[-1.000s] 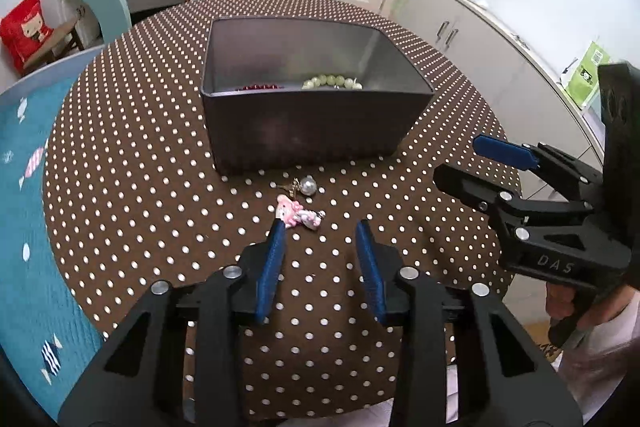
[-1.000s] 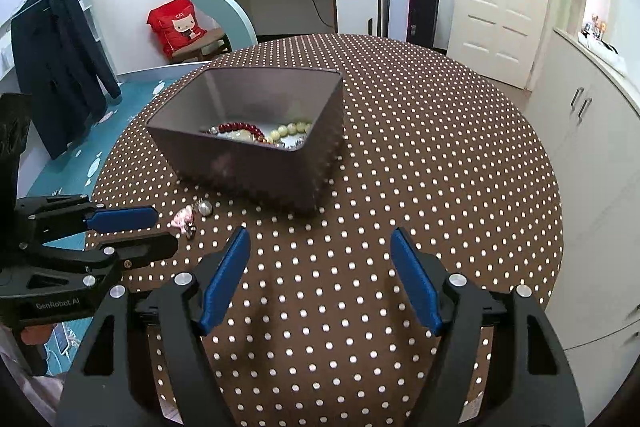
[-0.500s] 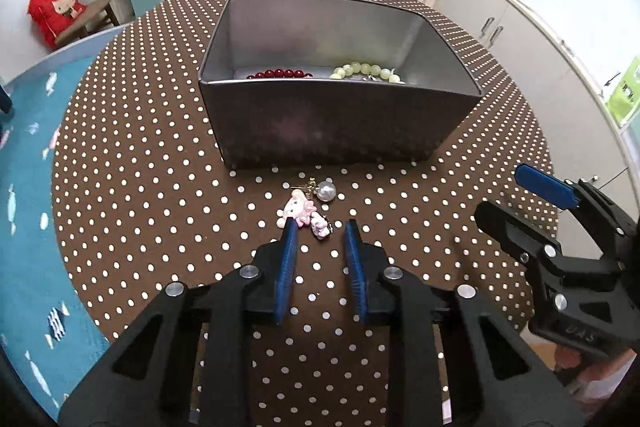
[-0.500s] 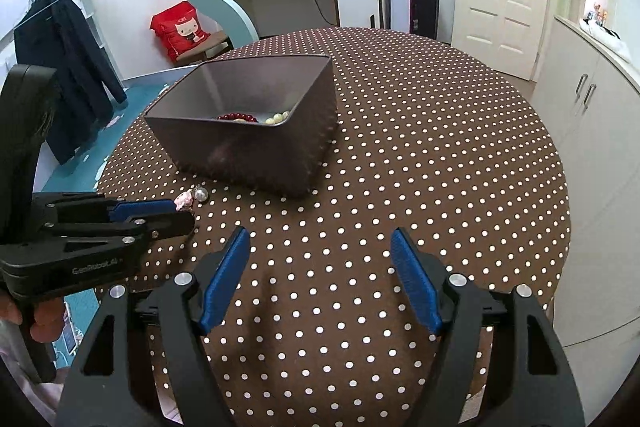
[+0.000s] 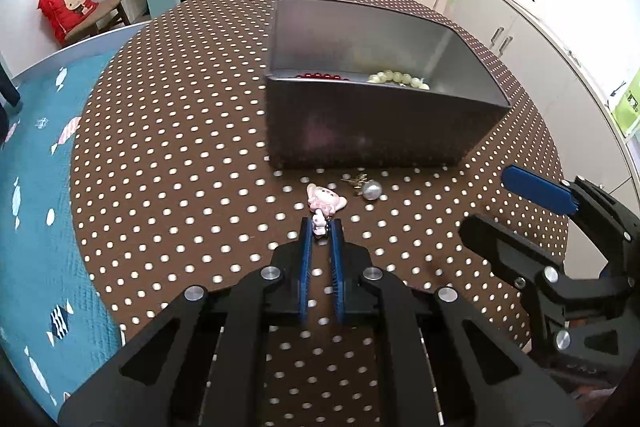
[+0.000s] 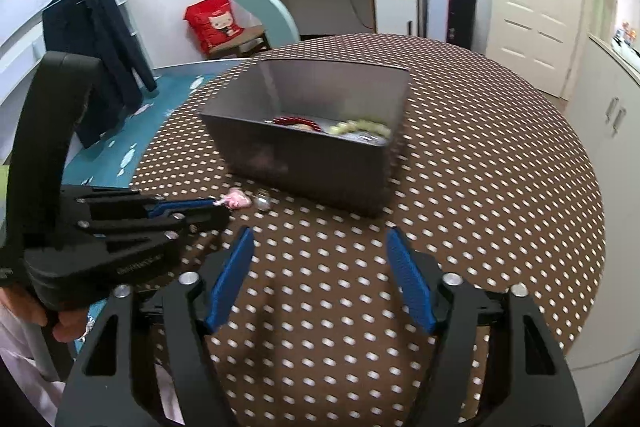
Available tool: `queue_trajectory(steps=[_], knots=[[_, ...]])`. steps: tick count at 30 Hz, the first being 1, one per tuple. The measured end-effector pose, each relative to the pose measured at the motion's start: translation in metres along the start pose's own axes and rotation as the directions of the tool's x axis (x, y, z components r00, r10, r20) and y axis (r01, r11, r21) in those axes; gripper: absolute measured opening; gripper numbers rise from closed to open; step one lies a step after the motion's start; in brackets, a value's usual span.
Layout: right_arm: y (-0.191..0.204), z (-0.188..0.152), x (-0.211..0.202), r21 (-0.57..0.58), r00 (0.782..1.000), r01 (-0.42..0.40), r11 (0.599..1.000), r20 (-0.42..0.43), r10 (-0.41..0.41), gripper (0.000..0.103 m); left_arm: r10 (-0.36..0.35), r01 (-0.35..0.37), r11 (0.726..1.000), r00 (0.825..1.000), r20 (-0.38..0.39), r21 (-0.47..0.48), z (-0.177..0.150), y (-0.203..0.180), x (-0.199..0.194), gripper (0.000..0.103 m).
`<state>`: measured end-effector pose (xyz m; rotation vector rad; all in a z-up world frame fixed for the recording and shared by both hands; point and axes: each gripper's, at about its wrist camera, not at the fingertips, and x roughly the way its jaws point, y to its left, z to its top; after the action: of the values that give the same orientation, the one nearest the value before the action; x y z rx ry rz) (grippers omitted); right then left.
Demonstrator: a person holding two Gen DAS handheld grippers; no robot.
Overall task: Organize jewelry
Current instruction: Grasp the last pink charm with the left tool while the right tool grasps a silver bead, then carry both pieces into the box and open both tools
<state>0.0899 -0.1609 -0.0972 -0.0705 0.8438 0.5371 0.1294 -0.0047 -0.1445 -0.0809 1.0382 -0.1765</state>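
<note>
Left hand-held gripper [image 5: 320, 227] sat low over the bench [image 5: 180, 155], its blue pads [image 5: 306, 259] drawn narrow around the near end of a small pink charm [image 5: 324, 202]. Whether the pads truly pinched it or only flanked it, I could not tell. The charm's larger pink part lay on the brown polka-dot cloth just past the fingertips. Beside it, to the right, rested a silver bead earring [image 5: 371, 189], apart from the charm and just in front of the dark box [image 5: 360, 131]. Inside the box lay a red bead bracelet [image 5: 320, 76] and a pale bead bracelet [image 5: 396, 78] against the near wall.

Off to the right, the right hand-held gripper [image 6: 320, 267] hung above the cloth with its blue pads [image 6: 230, 283] spread wide and nothing between them, well apart from the charm.
</note>
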Motion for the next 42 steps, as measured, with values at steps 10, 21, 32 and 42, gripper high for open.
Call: queue_trajectory(steps=[10,21,32,42], knots=[[0.03,0.017,0.039,-0.046,0.997,-0.011,0.999,-0.078,0.008,0.036,-0.05,0.05,0.998,0.998,0.034,-0.024,-0.002,0.034,-0.011,0.009],[0.04,0.019,0.064,-0.108,0.987,0.081,0.991,-0.127,-0.095,0.015,-0.105,0.107,0.993,0.993,0.051,-0.041,-0.005,0.049,-0.011,0.009],[0.038,0.02,0.058,-0.09,0.988,0.091,0.992,-0.115,-0.102,0.01,-0.122,0.125,0.991,0.99,0.064,-0.044,-0.005,0.053,-0.015,0.009],[0.032,0.022,0.03,-0.092,0.995,0.082,0.992,-0.054,-0.087,0.01,-0.103,0.106,0.994,0.988,0.113,-0.023,0.002,0.035,-0.034,0.009]])
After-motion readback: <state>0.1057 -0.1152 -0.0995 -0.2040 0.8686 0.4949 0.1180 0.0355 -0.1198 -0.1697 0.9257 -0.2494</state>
